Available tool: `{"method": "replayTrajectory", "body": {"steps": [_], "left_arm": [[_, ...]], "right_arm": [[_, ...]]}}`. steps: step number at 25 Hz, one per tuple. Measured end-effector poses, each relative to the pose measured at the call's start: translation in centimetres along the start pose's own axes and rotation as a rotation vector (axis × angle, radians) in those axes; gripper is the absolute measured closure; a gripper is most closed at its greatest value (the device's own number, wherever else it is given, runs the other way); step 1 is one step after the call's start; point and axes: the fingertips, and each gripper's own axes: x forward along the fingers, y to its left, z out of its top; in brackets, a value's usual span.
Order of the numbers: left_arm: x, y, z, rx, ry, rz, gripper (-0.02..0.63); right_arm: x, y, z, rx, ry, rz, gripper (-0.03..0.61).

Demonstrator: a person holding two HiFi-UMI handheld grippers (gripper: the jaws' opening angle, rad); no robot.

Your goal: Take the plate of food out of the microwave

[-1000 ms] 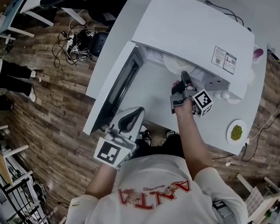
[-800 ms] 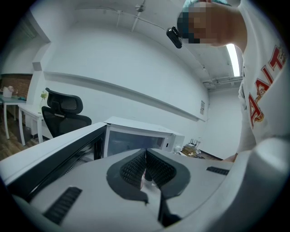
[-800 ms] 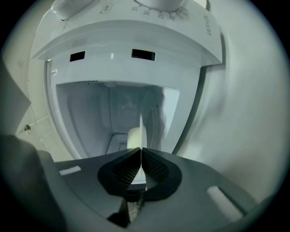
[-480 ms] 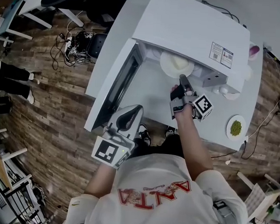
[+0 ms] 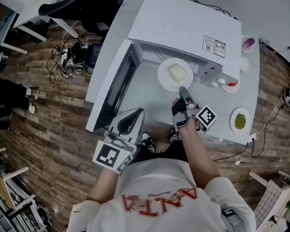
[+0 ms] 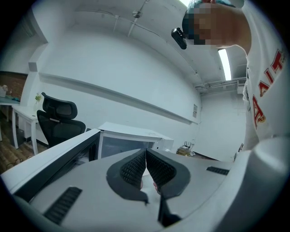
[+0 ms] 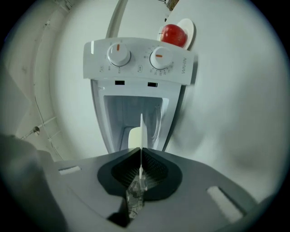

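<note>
Jaws, right gripper: clamp near rim of plate, pale food on it, just outside mouth of open microwave. Jaws, left gripper: pressed together, empty, near open door.

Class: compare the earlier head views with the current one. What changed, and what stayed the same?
The right gripper, shut on the round white plate of pale food, has drawn it out of the white microwave towards the person. The left gripper stayed by the microwave's open door.
</note>
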Motion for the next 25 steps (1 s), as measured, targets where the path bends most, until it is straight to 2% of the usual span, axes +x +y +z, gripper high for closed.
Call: {"method": "replayTrajectory", "body": {"steps": [10, 25], "left_arm": [[0.8, -3.1, -0.3, 0.017, 0.017, -0.102, 0.603], [3.6, -6.7, -0.8, 0.043, 0.048, -0.191, 0.603]], "right_arm": [[-7.4, -2.0, 0.3, -0.007, -0.024, -0.027, 0.565], [-15.5, -8.3, 5.7, -0.018, -0.139, -0.137, 0.565]]}}
